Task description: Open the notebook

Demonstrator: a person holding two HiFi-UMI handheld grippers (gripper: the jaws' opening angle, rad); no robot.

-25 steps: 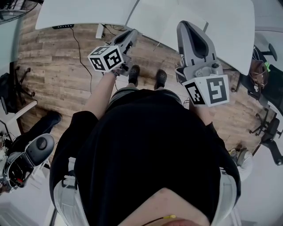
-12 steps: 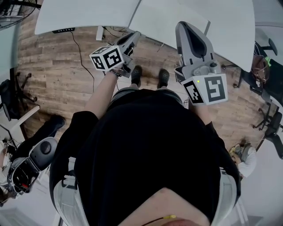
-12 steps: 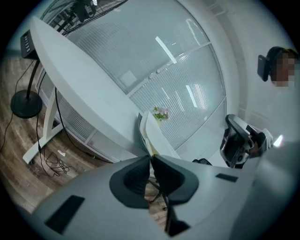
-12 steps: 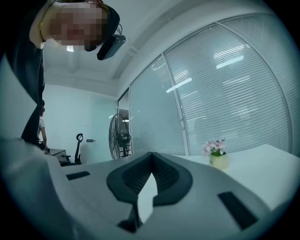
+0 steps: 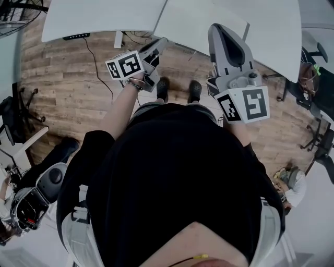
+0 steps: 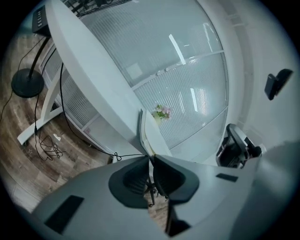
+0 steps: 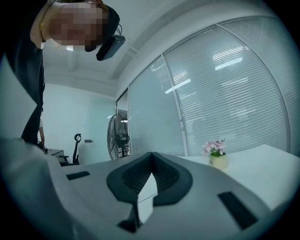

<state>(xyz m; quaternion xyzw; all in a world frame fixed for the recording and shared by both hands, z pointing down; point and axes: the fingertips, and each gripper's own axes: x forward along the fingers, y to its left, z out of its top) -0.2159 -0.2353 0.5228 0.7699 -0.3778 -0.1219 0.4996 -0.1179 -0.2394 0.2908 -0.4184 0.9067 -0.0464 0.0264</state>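
Note:
No notebook shows in any view. I stand at the near edge of two white tables (image 5: 104,15) with a gripper in each hand, both pointing out over the edge. My left gripper (image 5: 159,43) sits low by the seam between the tables. Its jaws are opening, though the tips (image 6: 151,157) still look closed together with nothing between them. My right gripper (image 5: 219,28) points level over the right table (image 5: 271,36). It is shut and empty, its tips (image 7: 151,154) meeting.
A small pot of pink flowers (image 7: 216,157) stands on the right table, in front of glass walls with blinds. A standing fan (image 7: 119,136) is at the back left. Office chairs (image 5: 47,177) stand on the wooden floor at both sides, and cables (image 5: 96,57) run under the left table.
My left gripper has rolled about its own axis, so its marker cube shows a different face, and it sits slightly higher. The right gripper has kept still.

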